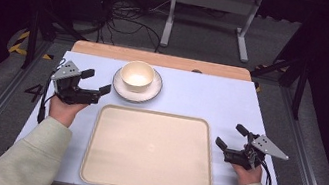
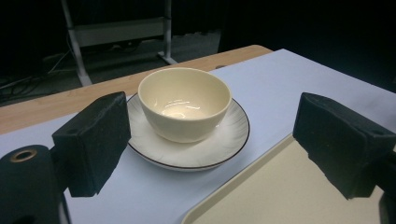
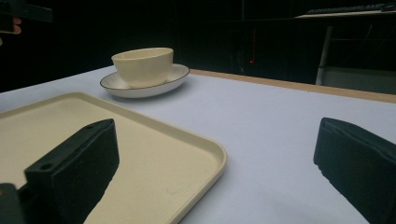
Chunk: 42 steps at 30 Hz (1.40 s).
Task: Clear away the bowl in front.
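A cream serving tray [image 1: 150, 151] lies nearest, between the two grippers. The left gripper [image 1: 97, 84] hovers with jaws spread wide and empty; just ahead of it a cream bowl [image 2: 185, 103] sits upright on a dark-rimmed saucer [image 2: 229, 140]. The right gripper [image 1: 229, 137], also spread and empty, rests beside the tray's right edge, well apart from the bowl.

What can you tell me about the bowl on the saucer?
The bowl is a small, round, cream one, glossy like glazed ceramic, upright and empty. It sits centred on a white saucer with a dark rim line, at the far side of the table beyond the tray. The open left gripper points at it without touching.
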{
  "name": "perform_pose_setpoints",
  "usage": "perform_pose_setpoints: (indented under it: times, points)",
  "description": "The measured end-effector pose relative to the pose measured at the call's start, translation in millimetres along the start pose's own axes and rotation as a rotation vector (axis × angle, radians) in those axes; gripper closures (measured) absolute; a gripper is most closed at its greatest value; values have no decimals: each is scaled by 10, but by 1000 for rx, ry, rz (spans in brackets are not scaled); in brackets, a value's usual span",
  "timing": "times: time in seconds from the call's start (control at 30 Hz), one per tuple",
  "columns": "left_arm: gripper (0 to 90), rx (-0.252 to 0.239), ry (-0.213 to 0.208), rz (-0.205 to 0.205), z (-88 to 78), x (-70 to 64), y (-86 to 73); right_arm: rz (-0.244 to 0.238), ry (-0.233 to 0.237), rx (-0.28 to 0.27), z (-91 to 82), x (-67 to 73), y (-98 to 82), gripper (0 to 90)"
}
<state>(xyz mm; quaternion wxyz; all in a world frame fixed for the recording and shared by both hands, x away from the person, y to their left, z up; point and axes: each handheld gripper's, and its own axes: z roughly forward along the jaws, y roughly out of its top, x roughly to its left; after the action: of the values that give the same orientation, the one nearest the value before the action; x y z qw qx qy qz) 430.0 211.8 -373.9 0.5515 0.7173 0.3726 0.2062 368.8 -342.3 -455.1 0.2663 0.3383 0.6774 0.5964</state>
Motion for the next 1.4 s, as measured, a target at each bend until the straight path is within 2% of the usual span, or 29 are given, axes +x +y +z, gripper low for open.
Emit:
perform_pose_setpoints:
  times: [0.33,0.5,0.6,0.8,0.93,1.17,1.4]
  points:
    - [120,22,-4,1,165,33,106,3,4,-1,0,-2,0,4]
    - [119,16,5,0,239,52,140,4,5,-3,1,-2,-1,4]
    - [119,28,10,-3,280,73,155,3,5,-1,1,-2,-1,4]
    - [118,29,13,-10,338,107,195,4,7,-2,1,-2,-1,4]
    - [118,12,15,-28,372,134,219,4,7,-2,1,-2,-1,4]
    - [125,49,41,-38,468,162,297,4,8,-1,2,-1,-1,4]
    - [132,52,31,-33,521,142,367,4,10,-4,2,-3,-1,5]
